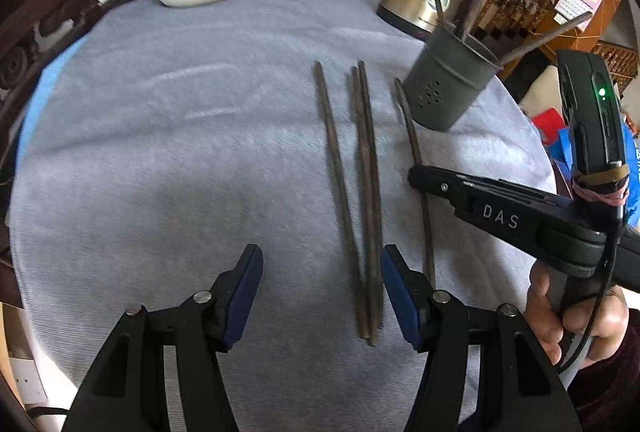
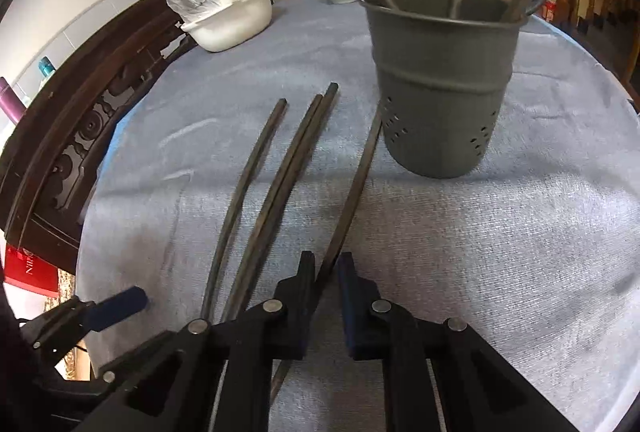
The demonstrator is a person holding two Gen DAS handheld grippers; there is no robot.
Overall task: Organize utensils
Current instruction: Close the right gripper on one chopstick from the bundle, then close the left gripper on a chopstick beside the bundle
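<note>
At lower centre of the right wrist view, the right gripper [image 2: 326, 272] is nearly closed on the rightmost chopstick [image 2: 352, 184], apparently for transfer into the grey holder [image 2: 440, 92] at upper right. The left gripper [image 1: 322, 296] is held open, empty.
</note>
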